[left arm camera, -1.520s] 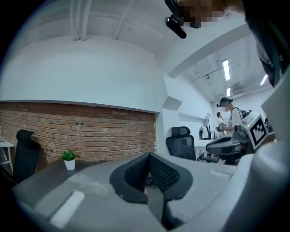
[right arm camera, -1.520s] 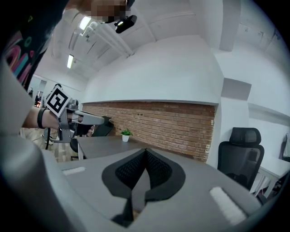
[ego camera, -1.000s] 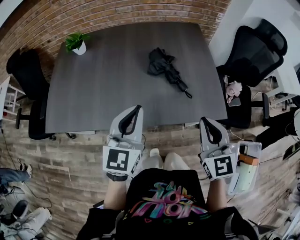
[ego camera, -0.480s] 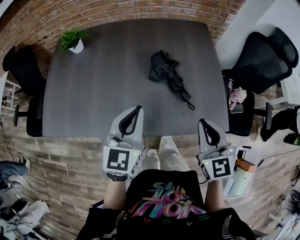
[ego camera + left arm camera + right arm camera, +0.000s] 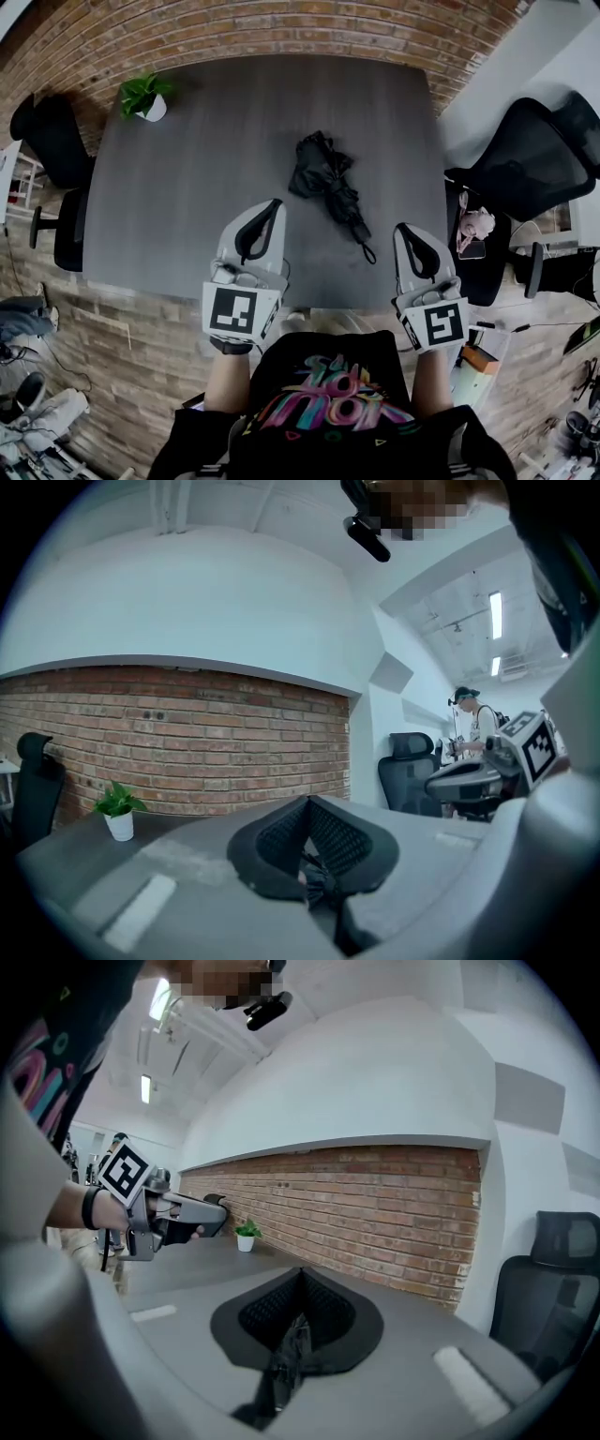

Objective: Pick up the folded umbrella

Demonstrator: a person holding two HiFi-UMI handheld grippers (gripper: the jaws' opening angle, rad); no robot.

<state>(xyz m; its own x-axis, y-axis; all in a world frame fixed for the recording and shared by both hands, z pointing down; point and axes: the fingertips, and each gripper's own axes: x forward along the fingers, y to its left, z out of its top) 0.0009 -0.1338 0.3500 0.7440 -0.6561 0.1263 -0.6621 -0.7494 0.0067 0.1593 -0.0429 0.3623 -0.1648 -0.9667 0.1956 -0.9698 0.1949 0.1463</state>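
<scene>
Black fabric, bunched and strapped, marks the black folded umbrella (image 5: 328, 183): it lies on the dark grey wood-grain table (image 5: 187, 187) a little right of centre. Its canopy end points to 11 o'clock and its handle and wrist loop to 5 o'clock, near the front edge.

Nothing of the pick-up is done yet. The left gripper (image 5: 273, 206) hovers over the front edge at the umbrella's 7 o'clock, and the right gripper (image 5: 405, 230) at its 5 o'clock, close to the handle but apart from it. In each gripper's own view the fingers (image 5: 277, 841) are pressed together and hold nothing, with the umbrella showing beyond them.

What is left, as I judge it, is to open one pair of fingers, reach in, close on the bundle or handle, and lift.

A small green plant in a white pot (image 5: 142, 94) stands at the table's 10 o'clock corner, well apart. Black office chairs (image 5: 534, 169) flank the table, and a red-brick wall (image 5: 281, 28) lies beyond. Nothing lies between the grippers and the umbrella.
</scene>
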